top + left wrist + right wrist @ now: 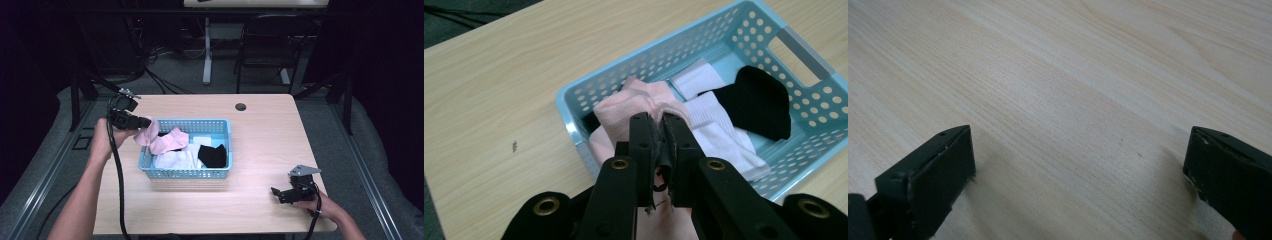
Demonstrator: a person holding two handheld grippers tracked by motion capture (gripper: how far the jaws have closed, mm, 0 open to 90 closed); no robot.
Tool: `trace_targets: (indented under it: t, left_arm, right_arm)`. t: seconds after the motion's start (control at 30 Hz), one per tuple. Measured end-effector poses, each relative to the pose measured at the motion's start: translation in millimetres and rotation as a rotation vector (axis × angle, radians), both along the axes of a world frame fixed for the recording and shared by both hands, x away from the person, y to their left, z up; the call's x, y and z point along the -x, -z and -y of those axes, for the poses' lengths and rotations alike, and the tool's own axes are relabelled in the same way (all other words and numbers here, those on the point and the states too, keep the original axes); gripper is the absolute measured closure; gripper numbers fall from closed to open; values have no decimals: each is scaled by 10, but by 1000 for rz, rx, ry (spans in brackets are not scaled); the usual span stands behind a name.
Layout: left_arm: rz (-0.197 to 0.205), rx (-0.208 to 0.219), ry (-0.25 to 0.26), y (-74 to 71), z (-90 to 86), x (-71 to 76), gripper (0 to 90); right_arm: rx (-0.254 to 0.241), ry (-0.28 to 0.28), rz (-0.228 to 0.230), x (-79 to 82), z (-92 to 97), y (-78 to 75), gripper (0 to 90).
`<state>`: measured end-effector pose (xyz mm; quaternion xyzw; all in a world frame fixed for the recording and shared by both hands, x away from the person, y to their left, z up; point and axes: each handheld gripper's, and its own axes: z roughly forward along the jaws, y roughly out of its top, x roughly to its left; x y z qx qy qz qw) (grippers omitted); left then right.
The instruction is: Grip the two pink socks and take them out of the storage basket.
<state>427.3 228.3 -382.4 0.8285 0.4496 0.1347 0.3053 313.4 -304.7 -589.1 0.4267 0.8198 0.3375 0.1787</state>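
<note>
A light blue perforated basket stands on the wooden table and holds pink, white and black socks. My left gripper is shut on a pink sock, which hangs over the basket's left rim. A second pink sock lies inside beside white socks and a black sock. My right gripper rests low at the table's front right, jaws wide apart over bare wood.
The table has a round cable hole at its back edge. Behind it stand a dark chair and a white desk leg with cables on the floor.
</note>
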Motion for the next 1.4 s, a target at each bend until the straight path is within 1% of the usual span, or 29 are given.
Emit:
trace_targets:
  t: [0.1, 0.2, 0.23, 0.27, 0.3, 0.4, 0.43, 0.47, 0.57, 0.6, 0.63, 0.67, 0.7, 0.8, 0.83, 0.9, 0.93, 0.97, 1.0, 1.03, 1.1, 1.13, 1.17, 1.2, 1.23, 1.27, 1.3, 1.33, 1.4]
  left_arm:
    - [5, 4, -13, -18, -60, 15, 837]
    - [13, 23, -42, -40, -220, 43, 837]
    - [13, 23, -42, -40, -220, 43, 838]
    - [17, 26, -58, -51, -309, 63, 837]
    - [17, 26, -58, -51, -309, 63, 838]
    - [21, 26, -93, -51, -463, 97, 838]
    - [18, 19, -114, -36, -552, 115, 838]
    - [18, 19, -114, -36, -552, 115, 837]
    - [8, 10, -149, 20, -701, 150, 838]
    - [5, 18, -174, 77, -808, 180, 838]
    - [0, 16, -181, 114, -858, 191, 837]
    - [-3, 21, -194, 154, -903, 206, 837]
    - [-3, 21, -194, 154, -903, 206, 838]
    - [-17, 41, -224, 300, -1041, 246, 838]
    - [-18, 43, -230, 341, -1068, 250, 838]
    - [-40, 35, -244, 457, -1124, 251, 838]
    - [-57, 41, -243, 590, -1165, 246, 839]
    - [-70, 37, -252, 665, -1177, 236, 838]
    - [-70, 37, -252, 665, -1177, 236, 838]
    - [-81, 32, -255, 741, -1188, 226, 838]
    - [-110, 39, -264, 893, -1213, 201, 839]
    - [-126, 30, -277, 1036, -1217, 182, 839]
    - [-126, 30, -277, 1036, -1217, 182, 838]
    - [-148, 17, -289, 1172, -1215, 159, 838]
    - [-148, 17, -289, 1172, -1215, 159, 837]
    - [-174, 13, -296, 1305, -1232, 128, 836]
    - [-174, 13, -296, 1305, -1232, 128, 833]
    - [-193, 10, -306, 1390, -1247, 113, 827]
    - [-199, 1, -303, 1415, -1260, 108, 815]
  right_arm:
    - [0, 0, 0, 0, 0, 0, 0]
    - [1, 0, 0, 0, 1, 0, 0]
    - [1, 0, 0, 0, 1, 0, 0]
    - [0, 0, 0, 0, 0, 0, 0]
    - [0, 0, 0, 0, 0, 0, 0]
    - [0, 0, 0, 0, 0, 0, 0]
    - [0, 0, 0, 0, 0, 0, 0]
    - [0, 0, 0, 0, 0, 0, 0]
    - [0, 0, 0, 0, 0, 0, 0]
    - [0, 0, 0, 0, -1, 0, 0]
    - [0, 0, 0, 0, -1, 0, 0]
    - [0, 0, 0, 0, -1, 0, 0]
    - [0, 0, 0, 0, -1, 0, 0]
    - [-1, 0, 0, 0, -1, 0, 0]
    - [0, 0, 0, 0, -1, 0, 0]
    - [0, 0, 0, 0, -1, 0, 0]
    - [0, 1, 0, -1, -2, 0, 0]
    - [-1, 1, 0, -1, -2, 0, 0]
    - [-1, 1, 0, -1, -2, 0, 0]
    - [-1, 1, 1, -2, -2, 1, 0]
    - [-4, 3, 2, -1, -4, 3, 0]
    - [-3, 3, 2, -1, -5, 3, 0]
    - [-3, 4, 2, -1, -5, 2, 0]
    - [-3, 3, 2, -1, -5, 3, 0]
    - [-3, 3, 2, -1, -5, 3, 0]
    - [-4, 2, 2, -3, -5, 3, 0]
    - [-4, 2, 2, -3, -5, 3, 0]
    - [-9, 4, 2, -3, -8, 5, 0]
    - [-9, 4, 2, -3, -8, 5, 0]
